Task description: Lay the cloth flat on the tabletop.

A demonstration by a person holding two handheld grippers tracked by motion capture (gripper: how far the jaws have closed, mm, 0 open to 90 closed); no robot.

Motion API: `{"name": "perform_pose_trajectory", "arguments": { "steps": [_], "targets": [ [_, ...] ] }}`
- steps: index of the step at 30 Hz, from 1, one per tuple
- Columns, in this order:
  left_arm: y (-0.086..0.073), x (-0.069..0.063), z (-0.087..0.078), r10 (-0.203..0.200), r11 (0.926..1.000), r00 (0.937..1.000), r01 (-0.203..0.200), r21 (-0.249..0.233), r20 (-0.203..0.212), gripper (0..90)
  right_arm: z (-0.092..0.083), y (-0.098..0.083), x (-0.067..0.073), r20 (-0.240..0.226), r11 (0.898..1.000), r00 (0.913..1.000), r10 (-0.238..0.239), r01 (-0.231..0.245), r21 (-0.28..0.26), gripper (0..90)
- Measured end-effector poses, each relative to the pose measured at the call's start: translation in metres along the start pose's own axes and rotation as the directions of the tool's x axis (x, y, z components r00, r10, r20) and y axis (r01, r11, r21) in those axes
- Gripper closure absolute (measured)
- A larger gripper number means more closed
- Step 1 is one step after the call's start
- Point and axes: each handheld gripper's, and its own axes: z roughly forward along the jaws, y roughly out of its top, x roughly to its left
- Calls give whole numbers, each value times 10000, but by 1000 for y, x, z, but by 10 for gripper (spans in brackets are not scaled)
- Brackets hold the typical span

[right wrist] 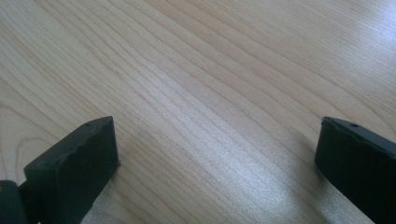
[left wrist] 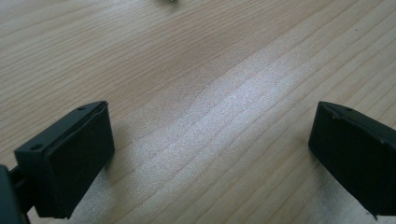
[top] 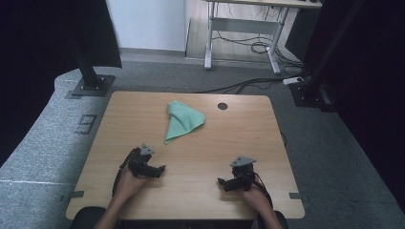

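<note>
Cloth [top: 183, 121] lies crumpled and untouched; nearer than it, left tool [top: 160, 169] and right tool [top: 221, 182] rest on the worktop [top: 239, 138], both agape and empty, work seemingly unstarted.

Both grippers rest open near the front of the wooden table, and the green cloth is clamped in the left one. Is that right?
Not quite. The green cloth is in neither gripper: the high view shows it lying loose farther back on the table, apart from the left gripper. The rest holds: left and right gripper sit open near the front.
</note>
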Motion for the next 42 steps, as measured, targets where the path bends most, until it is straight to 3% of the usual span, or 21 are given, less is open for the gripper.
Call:
{"name": "perform_pose_trajectory", "arguments": {
  "steps": [19, 26, 29, 42],
  "targets": [
    [-1, 0, -2, 58, 9999, 10000, -57, -144, 70, 49, 0, 0, 0, -1, 10000, 10000, -3, 3, -2, 0],
    [-1, 0, -3, 79, 9993, 9999, -74, -370, 117, 152, 0, 0, 0, -2, 10000, 10000, -1, 1, 0, 0],
    [0, 0, -2, -10, 9993, 10000, 11, -380, 32, 153, 0, 0, 0, -3, 10000, 10000, -2, 2, 1, 0],
    [19, 2, 1, -40, 9974, 9996, 59, -722, 266, 278, 0, 0, 0, 0, 10000, 10000, -1, 1, 1, 0]
  ]
}}
